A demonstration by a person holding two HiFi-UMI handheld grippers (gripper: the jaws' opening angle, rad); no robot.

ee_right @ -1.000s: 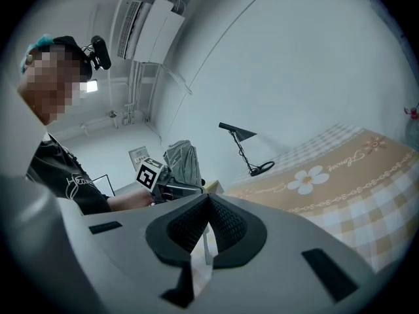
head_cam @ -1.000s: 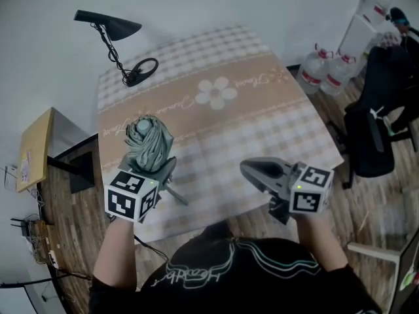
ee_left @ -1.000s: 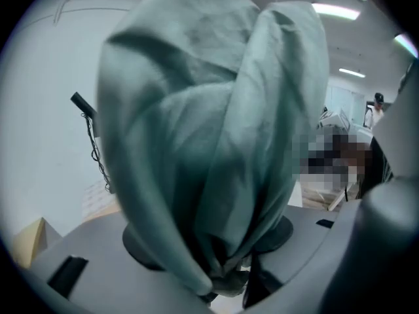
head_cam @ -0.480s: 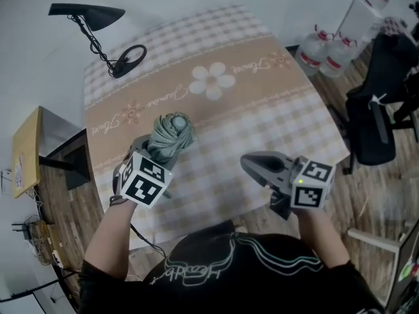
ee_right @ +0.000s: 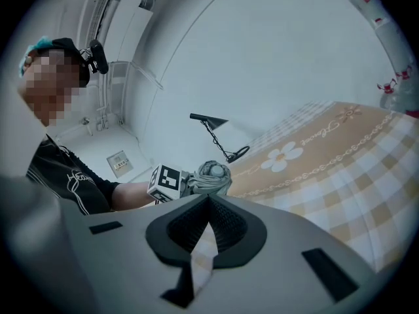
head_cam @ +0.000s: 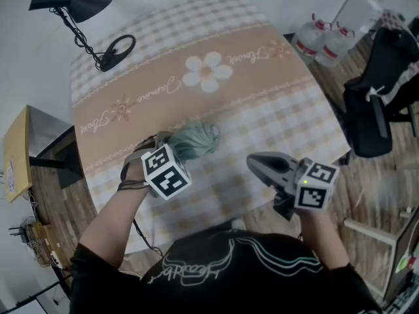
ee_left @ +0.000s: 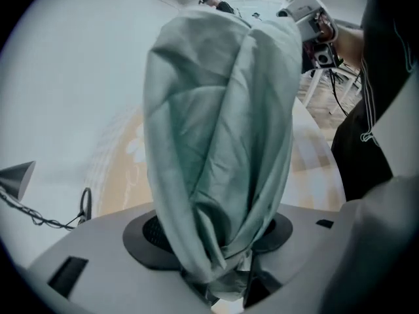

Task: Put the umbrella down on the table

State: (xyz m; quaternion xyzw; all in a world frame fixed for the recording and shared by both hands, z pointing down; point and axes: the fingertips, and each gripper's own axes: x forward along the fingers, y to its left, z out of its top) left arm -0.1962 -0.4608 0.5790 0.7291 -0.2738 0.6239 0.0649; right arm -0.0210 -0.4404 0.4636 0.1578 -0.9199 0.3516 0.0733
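Note:
A folded grey-green umbrella (head_cam: 196,141) is clamped in my left gripper (head_cam: 163,156) over the table's near left part, its rounded end pointing right and away from me. Whether it touches the checked tablecloth (head_cam: 262,103) I cannot tell. In the left gripper view the umbrella (ee_left: 222,129) fills the middle, pinched at its base by the left gripper (ee_left: 219,237). My right gripper (head_cam: 255,163) hovers at the table's near edge, shut with nothing in it. The right gripper view shows the right gripper (ee_right: 208,201) with its tips together, and the umbrella (ee_right: 213,175) beyond it.
A black desk lamp (head_cam: 72,5) with a ring-shaped base (head_cam: 114,48) stands at the table's far left corner. Water bottles (head_cam: 321,41) and a black chair (head_cam: 380,103) are on the floor to the right. A wooden cabinet (head_cam: 16,152) stands at the left.
My left gripper has come down and tipped over, so the umbrella went from upright to leaning low over the table, pointing right. The right gripper has sunk slightly.

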